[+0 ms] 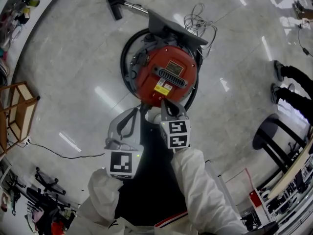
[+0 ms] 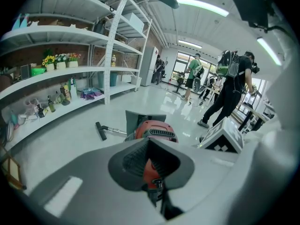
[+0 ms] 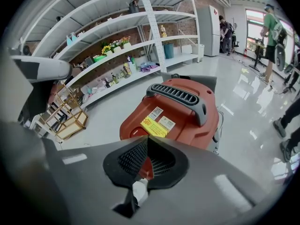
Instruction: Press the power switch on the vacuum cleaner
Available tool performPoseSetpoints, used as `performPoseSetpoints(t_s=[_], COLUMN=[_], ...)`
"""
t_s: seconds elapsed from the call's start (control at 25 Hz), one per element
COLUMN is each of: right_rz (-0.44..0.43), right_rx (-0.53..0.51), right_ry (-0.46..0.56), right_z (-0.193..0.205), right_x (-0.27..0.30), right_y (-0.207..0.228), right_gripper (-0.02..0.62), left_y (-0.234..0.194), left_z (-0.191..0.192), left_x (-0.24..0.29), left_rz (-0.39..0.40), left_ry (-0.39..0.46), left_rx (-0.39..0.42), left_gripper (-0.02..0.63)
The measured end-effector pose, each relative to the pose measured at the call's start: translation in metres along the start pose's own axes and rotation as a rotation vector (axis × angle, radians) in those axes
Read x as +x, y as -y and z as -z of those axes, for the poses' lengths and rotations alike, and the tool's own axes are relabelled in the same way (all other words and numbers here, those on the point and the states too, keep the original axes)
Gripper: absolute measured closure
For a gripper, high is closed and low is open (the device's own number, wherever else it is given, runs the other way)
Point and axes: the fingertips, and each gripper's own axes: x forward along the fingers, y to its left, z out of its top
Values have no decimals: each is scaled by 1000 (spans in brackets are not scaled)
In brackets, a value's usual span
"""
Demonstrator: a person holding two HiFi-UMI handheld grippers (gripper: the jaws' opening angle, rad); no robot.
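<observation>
Right gripper (image 3: 149,138): jaws closed together, empty, tips over the near rim of the red vacuum cleaner (image 3: 174,110); contact unclear. Left gripper (image 2: 149,140): jaws closed, empty, vacuum just ahead.

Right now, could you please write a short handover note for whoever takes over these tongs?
Left tongs: shut, empty, tip beside the near edge of the vacuum cleaner.
Right tongs: shut, empty, tip at the near edge, just short of the yellow label.
The vacuum stands on the floor; its hose nozzle lies beyond it.
Done: both tongs are at the machine.
Left: no contact with a switch is visible, so treat it as unpressed. The red oval beside the label may be the switch; the right tip looks closest to it.
</observation>
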Motion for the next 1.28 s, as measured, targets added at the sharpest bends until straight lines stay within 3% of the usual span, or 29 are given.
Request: performPoseSetpoints(t_s=[1.28], right_rz=[6], right_rx=[7], right_ry=[-1], right_z=[3], right_x=[2], right_y=[-1], right_gripper=[595], left_y=[4], left_z=[13], left_x=[7], left_rz=[16], left_ry=[-19], left_rx=[-29], left_gripper=[606])
